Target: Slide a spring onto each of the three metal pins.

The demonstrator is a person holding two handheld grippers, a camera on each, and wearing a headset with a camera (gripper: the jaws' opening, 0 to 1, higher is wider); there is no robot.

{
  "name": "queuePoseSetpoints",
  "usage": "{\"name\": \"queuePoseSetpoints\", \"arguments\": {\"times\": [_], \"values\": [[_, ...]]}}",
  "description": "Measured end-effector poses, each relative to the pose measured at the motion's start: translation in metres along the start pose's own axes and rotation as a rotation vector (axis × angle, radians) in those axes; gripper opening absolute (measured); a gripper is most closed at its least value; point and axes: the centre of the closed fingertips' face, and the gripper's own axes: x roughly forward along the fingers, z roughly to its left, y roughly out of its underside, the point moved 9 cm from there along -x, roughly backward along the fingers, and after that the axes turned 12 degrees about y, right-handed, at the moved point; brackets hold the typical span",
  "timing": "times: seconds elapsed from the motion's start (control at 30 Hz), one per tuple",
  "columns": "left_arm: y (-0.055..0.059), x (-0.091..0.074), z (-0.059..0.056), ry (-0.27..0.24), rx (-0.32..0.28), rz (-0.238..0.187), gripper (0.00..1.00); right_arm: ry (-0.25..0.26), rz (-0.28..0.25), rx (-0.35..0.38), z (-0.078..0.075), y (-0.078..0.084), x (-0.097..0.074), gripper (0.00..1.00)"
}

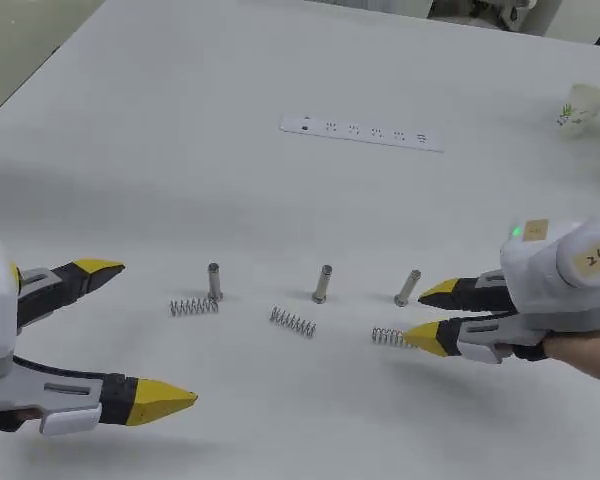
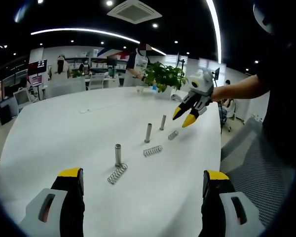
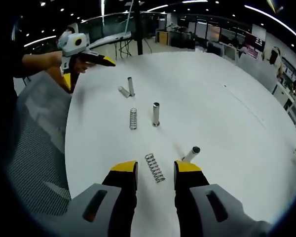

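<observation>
Three bare pins (image 1: 323, 283), springs (image 1: 292, 321) lying beside

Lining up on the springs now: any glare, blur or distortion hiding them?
Head view: soft even light, faint shadows, springs and pins sharp. Left gripper view: fisheye curves the table edge; ceiling lights glare overhead, off the work. Right gripper view: same curving; nearest spring sharp ahead of the right gripper's open jaws.

head: high, looking down | gripper views: low, near table (image 2: 64, 128), facing each other | shared: pins (image 1: 323, 283)
</observation>
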Motion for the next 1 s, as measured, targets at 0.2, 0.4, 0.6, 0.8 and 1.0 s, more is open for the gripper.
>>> {"name": "queuePoseSetpoints", "arguments": {"times": [0.2, 0.4, 0.6, 0.8, 1.0], "values": [[0.000, 0.000, 0.000, 0.001, 0.001, 0.004, 0.98, -0.032, 0.040, -0.086, 0.003, -0.002, 0.007, 0.27], [0.001, 0.000, -0.001, 0.005, 0.000, 0.006, 0.98, -0.072, 0.078, -0.147, 0.006, 0.000, 0.018, 0.24], [0.003, 0.000, -0.003, 0.010, 0.001, 0.011, 0.98, -0.079, 0.132, -0.229, 0.006, 0.002, 0.029, 0.23], [0.004, -0.001, -0.003, 0.009, -0.003, 0.010, 0.98, -0.084, 0.149, -0.275, 0.004, 0.003, 0.036, 0.20], [0.006, -0.001, -0.005, 0.013, -0.003, 0.019, 0.98, -0.101, 0.185, -0.303, 0.006, 0.006, 0.041, 0.17]]}}
